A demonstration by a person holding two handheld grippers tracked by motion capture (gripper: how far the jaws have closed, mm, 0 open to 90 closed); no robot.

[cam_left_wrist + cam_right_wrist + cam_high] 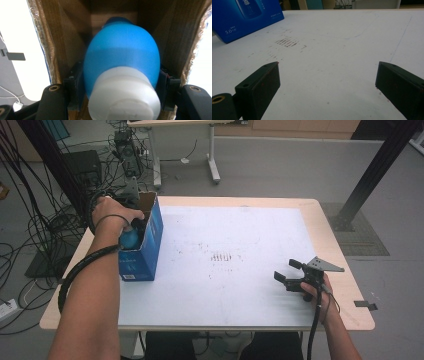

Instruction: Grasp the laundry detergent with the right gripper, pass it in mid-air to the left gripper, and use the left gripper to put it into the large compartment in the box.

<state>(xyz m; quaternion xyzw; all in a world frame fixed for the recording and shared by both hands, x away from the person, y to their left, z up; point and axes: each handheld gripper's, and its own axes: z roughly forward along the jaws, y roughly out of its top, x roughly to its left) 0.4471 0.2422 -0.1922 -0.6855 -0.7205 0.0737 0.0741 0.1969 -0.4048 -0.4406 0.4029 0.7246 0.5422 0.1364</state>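
— What have you got in your left hand (pixel 114 211)?

— My left gripper (pixel 117 85), and its jaws are clamped on a blue bottle (pixel 122 60) with a white cap (pixel 125 97). The pads press on both sides of the blue body, just behind the cap.

— Where is the bottle?

— Inside the blue box (pixel 145 245) at the left side of the table (pixel 327 235). From the left gripper view I look straight down between brown cardboard walls, with the bottle pointing away from me into the box and the cap nearest the camera. From above, a rounded bit of blue (pixel 131 238) shows at the open top, under my wrist.

— And the box itself?

— It stands upright on the white sheet (pixel 235 250) that covers most of the tabletop, its top flaps open. In the right gripper view its blue printed side (pixel 244 17) sits at the upper left, well apart from my right jaws.

— So what is your right hand (pixel 320 292) doing?

— It holds the right gripper (pixel 288 272) low over the sheet near the right front corner. Its jaws stand wide apart with nothing between them — just bare white sheet. The grey three-cornered plate (pixel 324 265) sits on top of it, and its cable (pixel 314 330) trails back along my forearm.

— Anything else on the sheet?

— A patch of small dark reddish marks (pixel 287 42) near the middle, between the box and my right gripper.
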